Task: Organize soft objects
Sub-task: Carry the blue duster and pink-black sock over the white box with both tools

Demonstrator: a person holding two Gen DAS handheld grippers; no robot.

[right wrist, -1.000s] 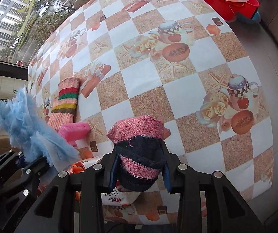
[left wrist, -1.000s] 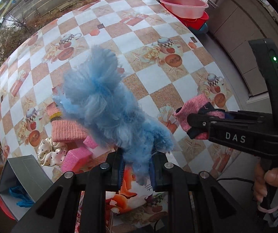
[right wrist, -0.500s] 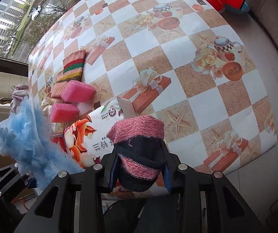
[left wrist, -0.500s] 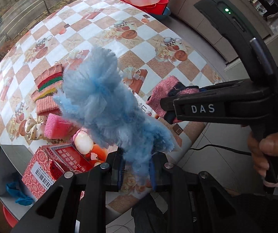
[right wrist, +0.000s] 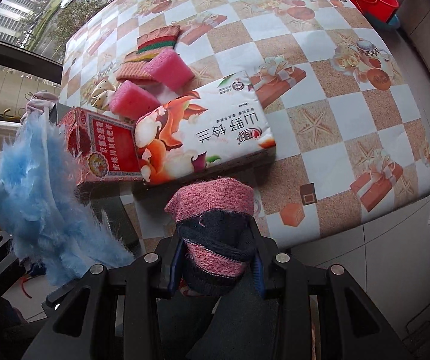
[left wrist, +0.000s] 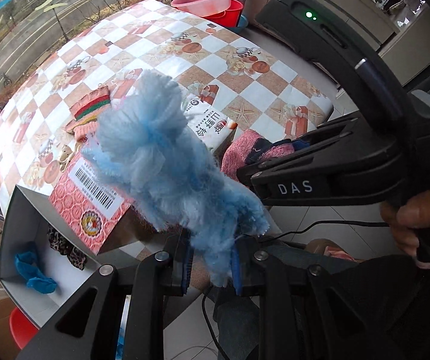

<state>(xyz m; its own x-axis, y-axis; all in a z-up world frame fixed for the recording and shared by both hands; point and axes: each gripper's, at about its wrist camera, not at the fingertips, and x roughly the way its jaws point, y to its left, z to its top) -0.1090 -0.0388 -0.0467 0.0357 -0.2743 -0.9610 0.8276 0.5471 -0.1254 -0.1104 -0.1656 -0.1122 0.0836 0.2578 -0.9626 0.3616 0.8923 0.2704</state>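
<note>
Soft things are the load here, and the largest in view is the table (right wrist: 320, 126) with its checked cloth of teapots and gift boxes, bearing most of them along its near edge. On it lies a white tissue pack (right wrist: 206, 138) printed with orange flowers, and a red carton (right wrist: 104, 147) touches the pack's left side. Behind these sit two pink sponges (right wrist: 170, 69), one partly lying over a striped knitted cloth (right wrist: 155, 45), and a spotted scrunchie (right wrist: 101, 96) lies just beside the nearer sponge. A grey box (left wrist: 28, 240) stands at the table's left edge, holding a blue scrap (left wrist: 31, 270) and a leopard-print scrunchie (left wrist: 65, 246). Stacked pink and red basins (left wrist: 212, 3) rest beyond the far end of the table. The blue fluffy duster (left wrist: 164, 162) is held up off the table, pinched at its lower end by the left gripper (left wrist: 212, 267), whose jaws are closed narrowly on it. The right gripper (right wrist: 215, 270) clamps a rolled pink and navy sock (right wrist: 215, 228), lifted clear over the table's near edge.
</note>
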